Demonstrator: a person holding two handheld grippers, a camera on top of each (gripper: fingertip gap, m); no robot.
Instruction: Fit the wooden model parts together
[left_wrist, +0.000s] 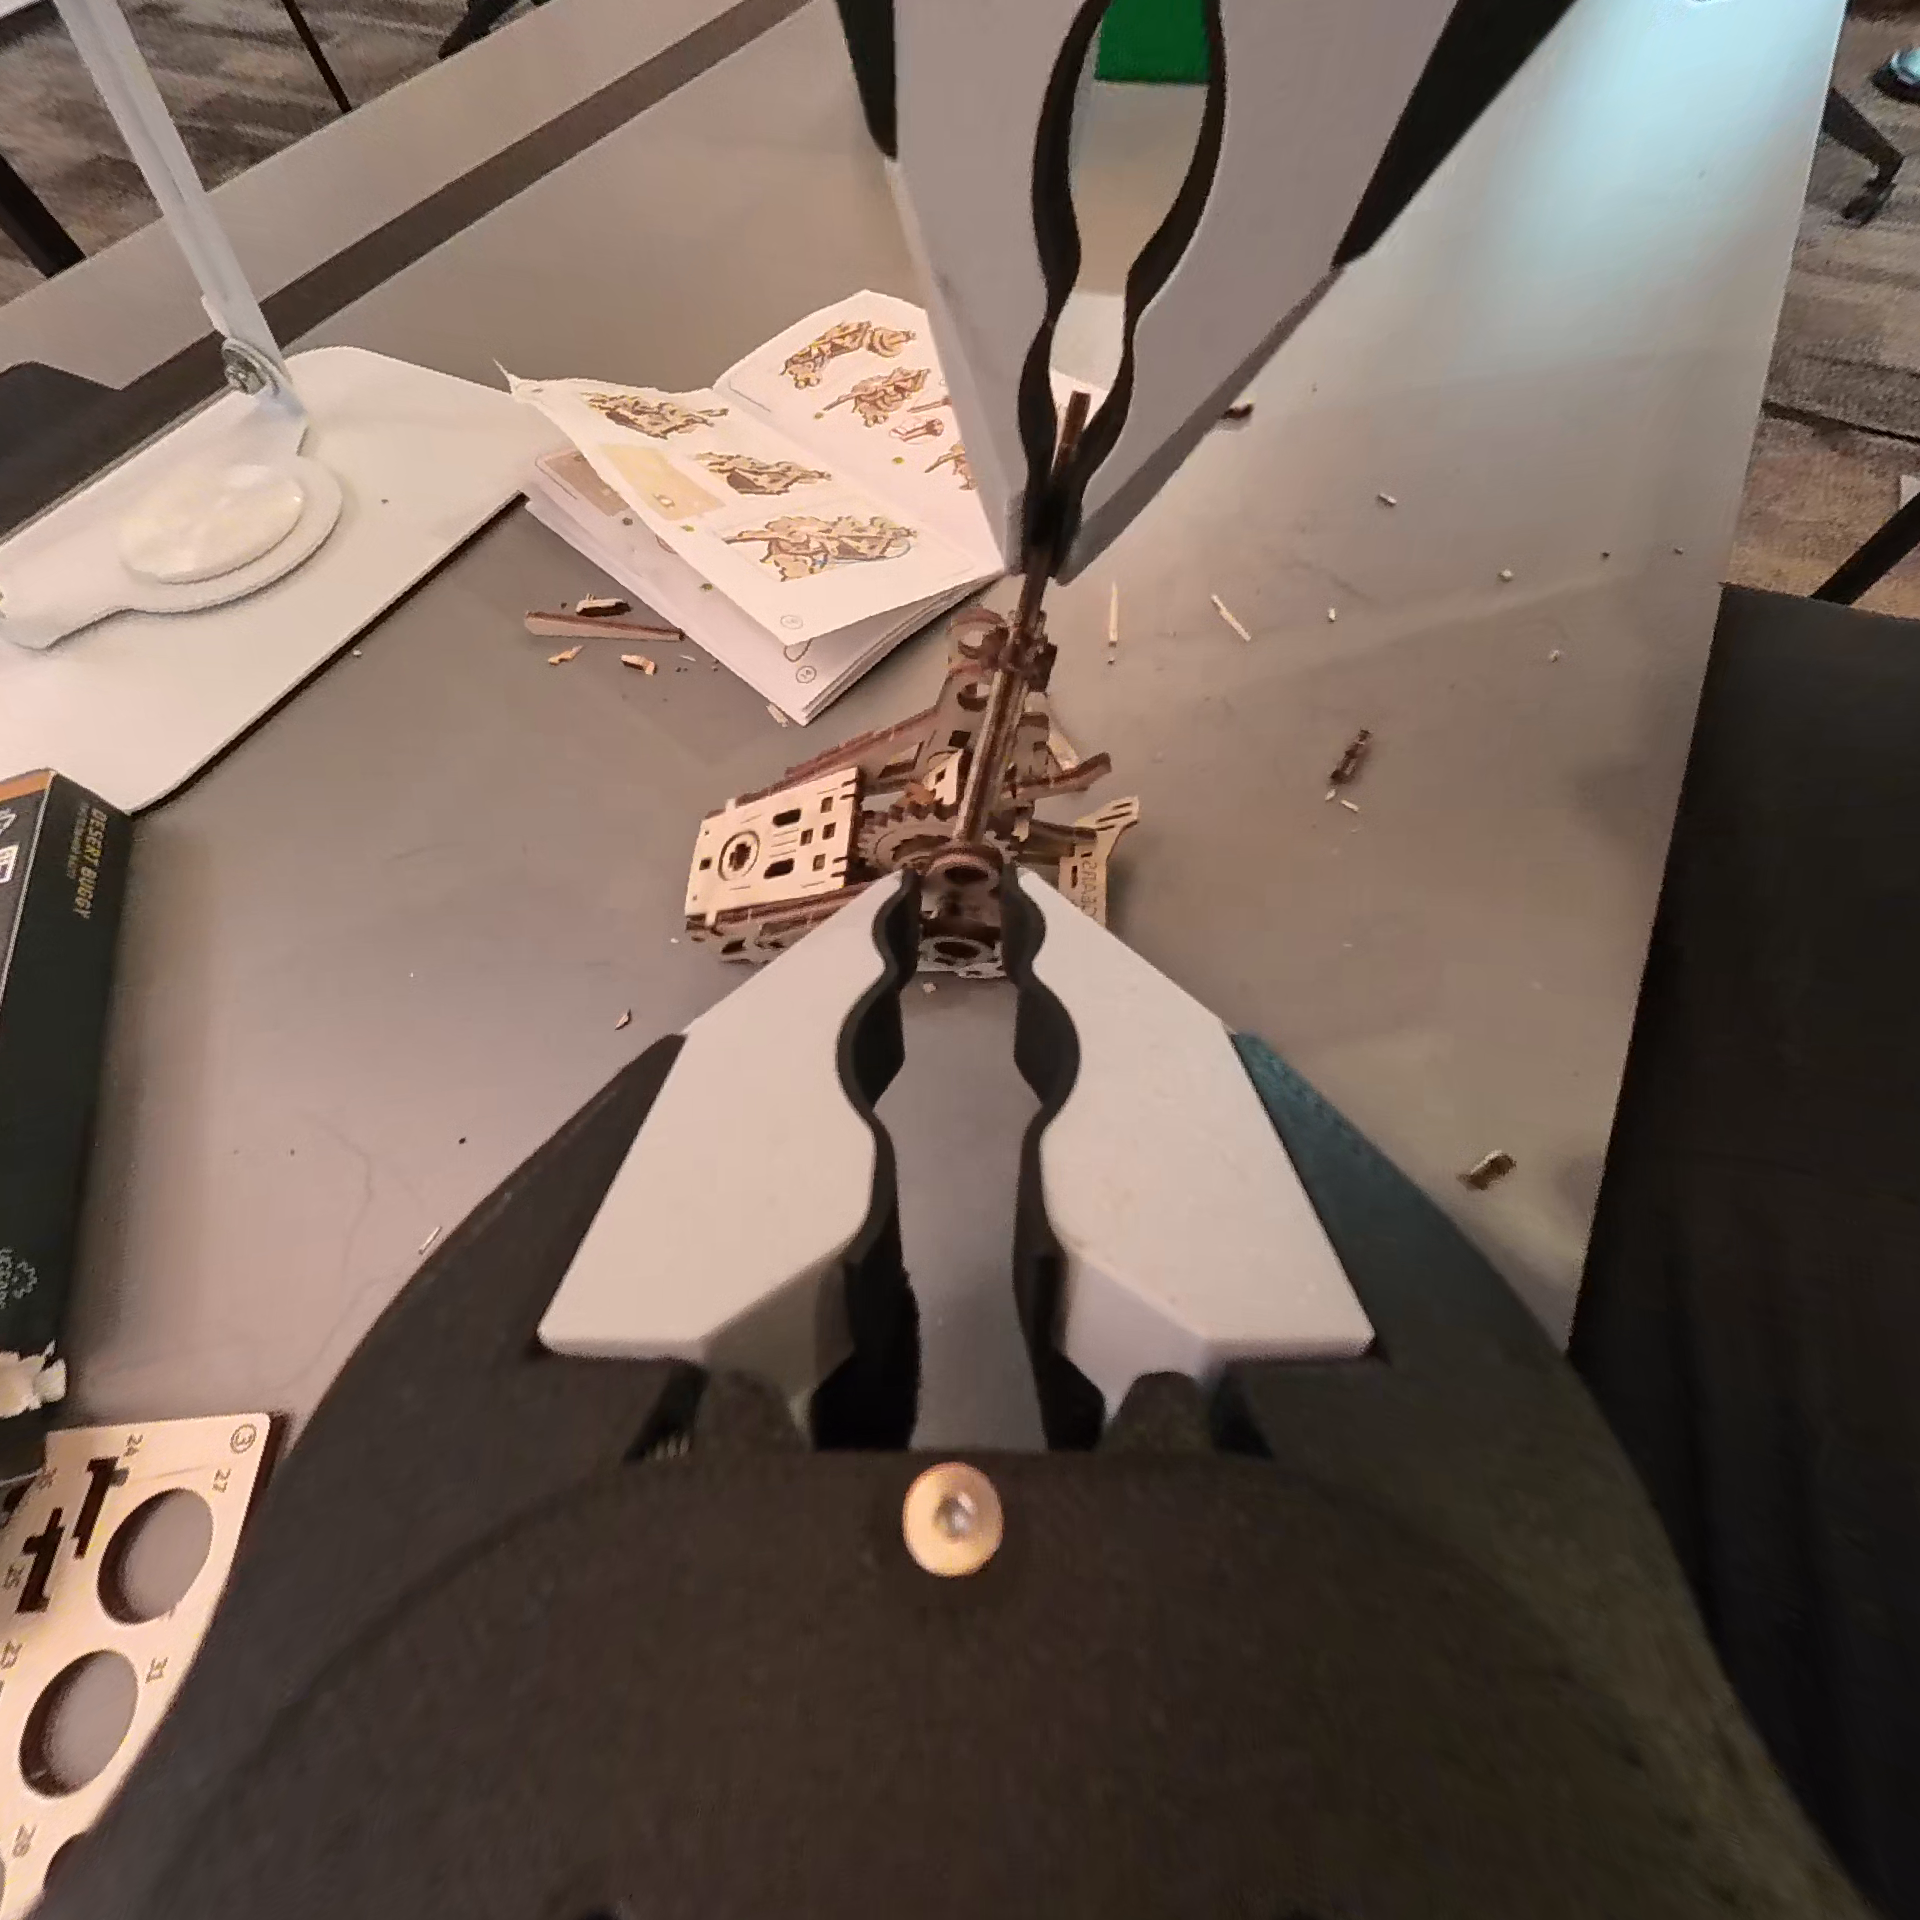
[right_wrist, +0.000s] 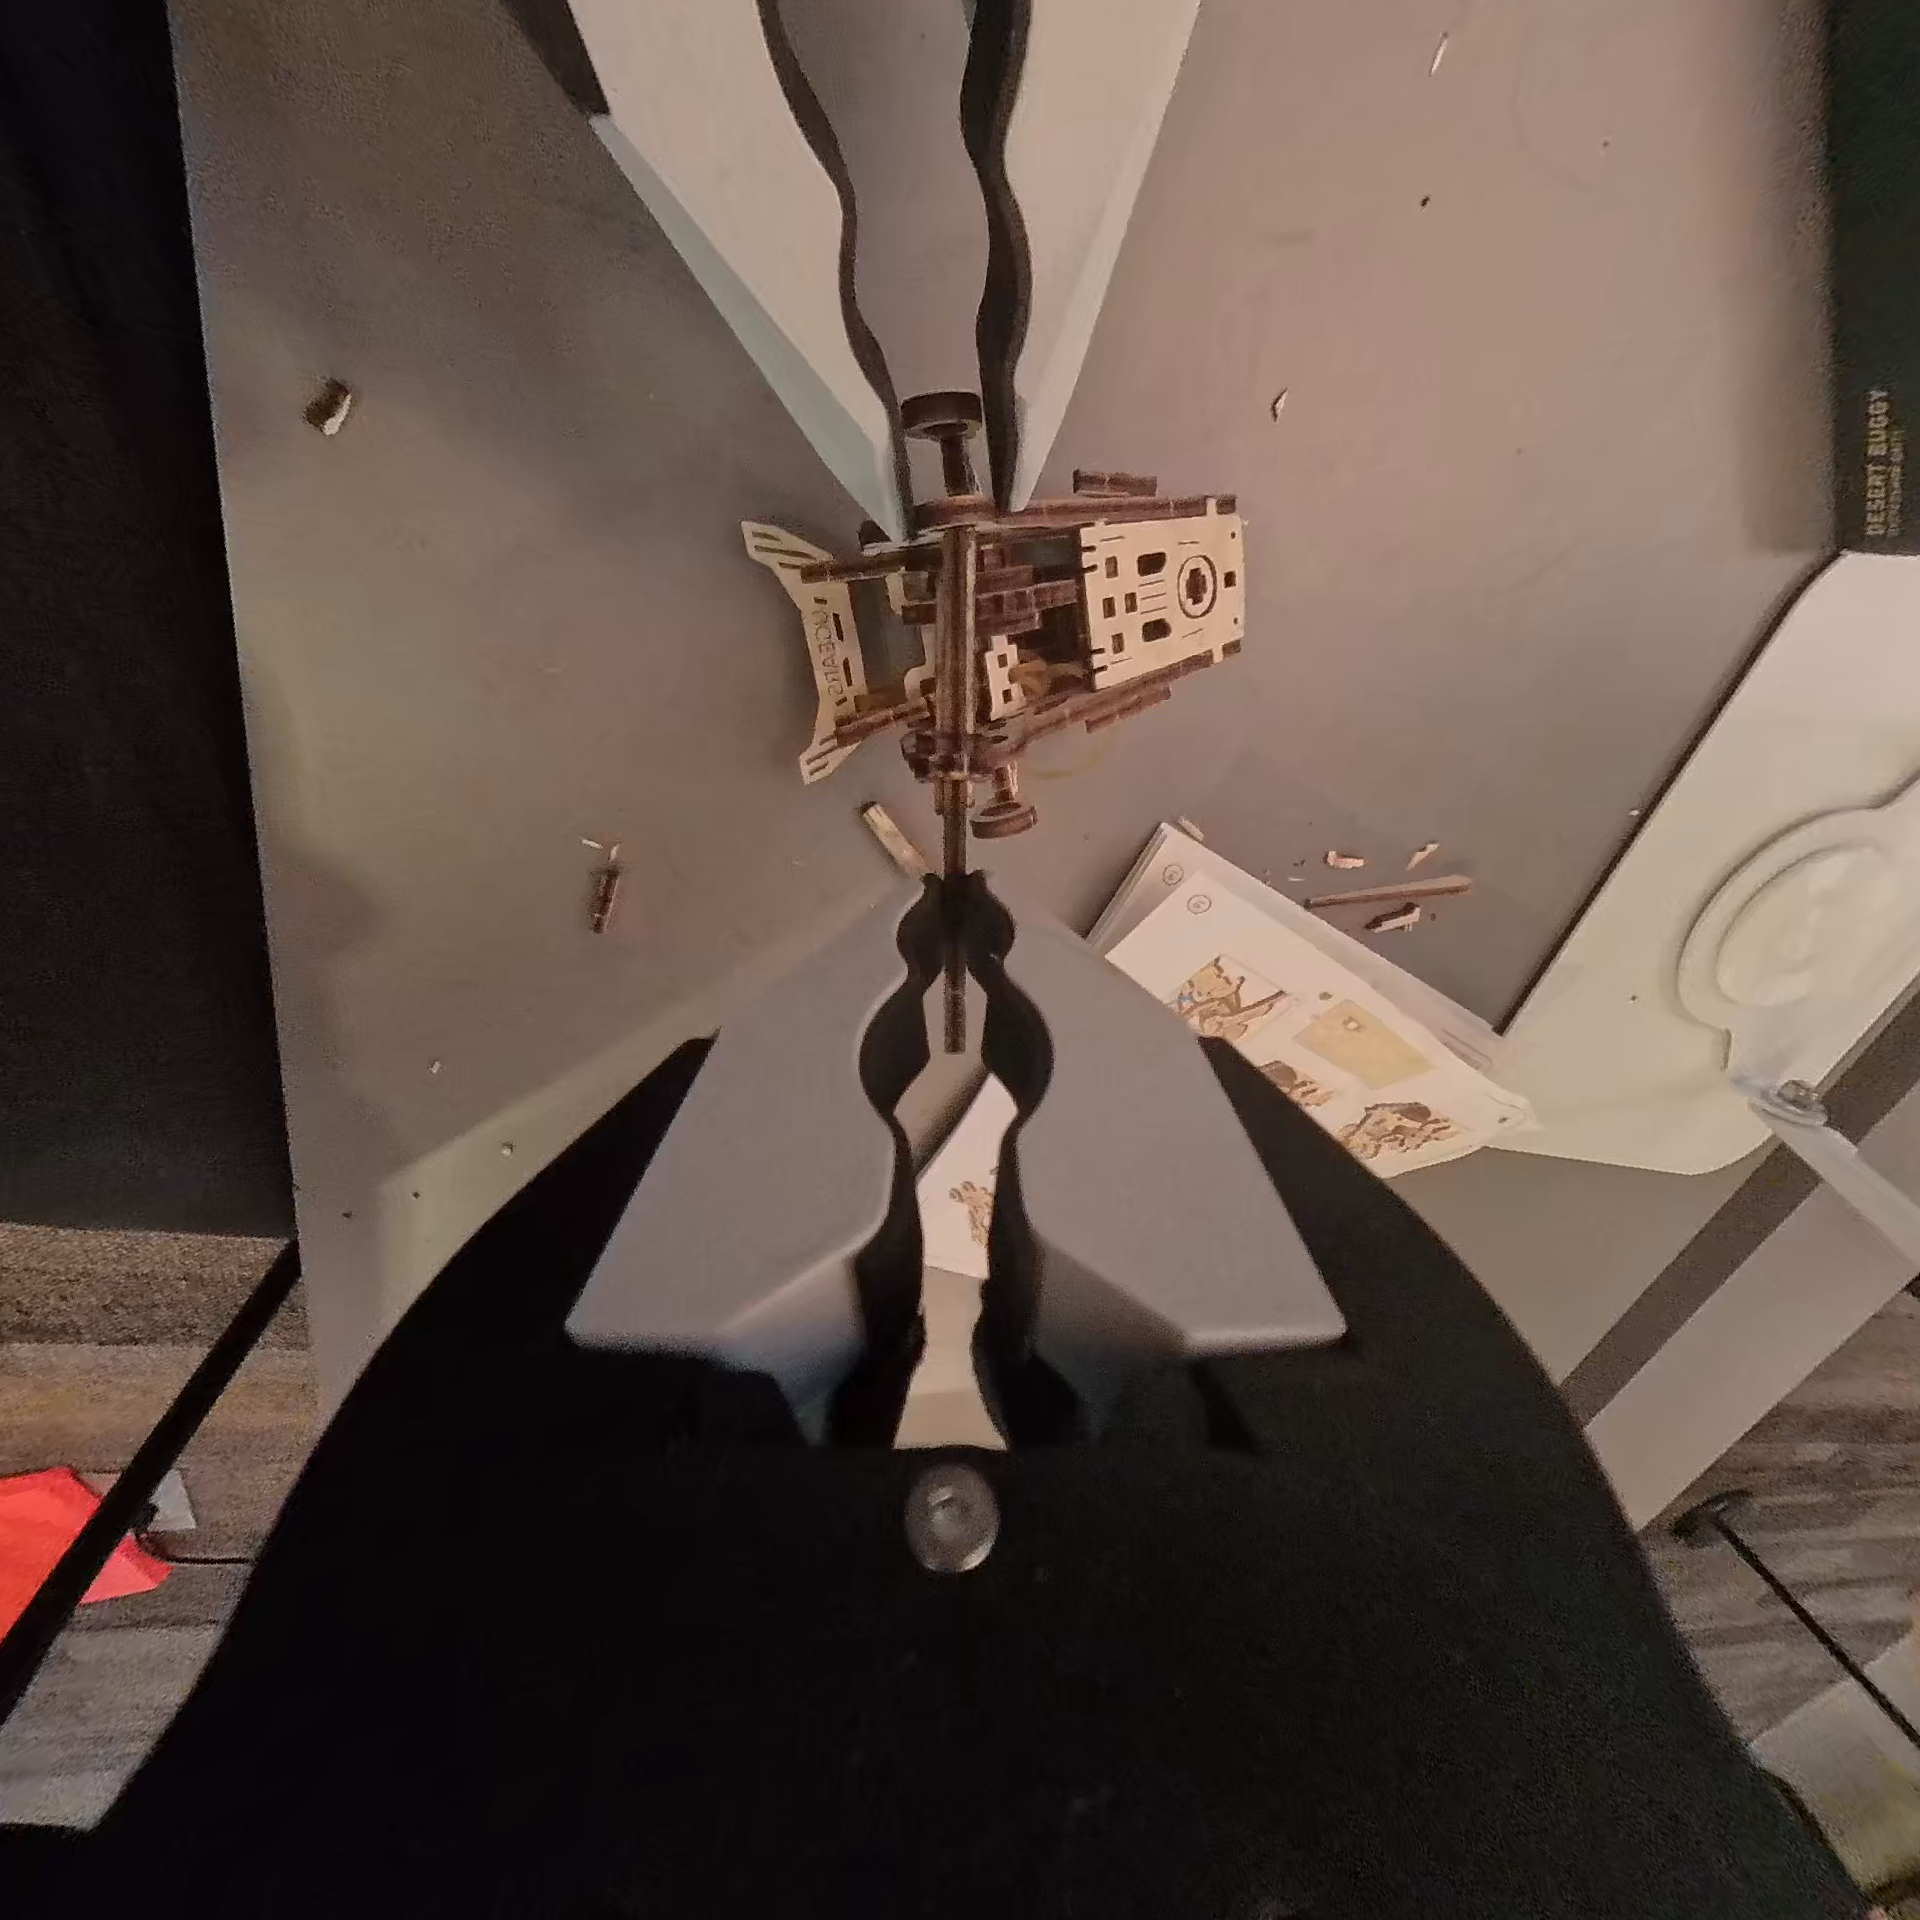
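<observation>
Two matching tools here. The left gripper (left_wrist: 958, 902) has a broad black body with a grainy, matte surface, curving out like a shield. A single round silver screw (left_wrist: 953, 1519) sits dead centre on it. Two pale grey wedge-shaped fingers (left_wrist: 727, 1174) rise from slots in the body, each lined on its inner edge with a wavy black rubber pad. A patch of teal shows at the right shoulder. The right gripper (right_wrist: 954, 904) looks the same: black body, one screw (right_wrist: 951, 1519), grey fingers (right_wrist: 1143, 1143), wavy black pads.
</observation>
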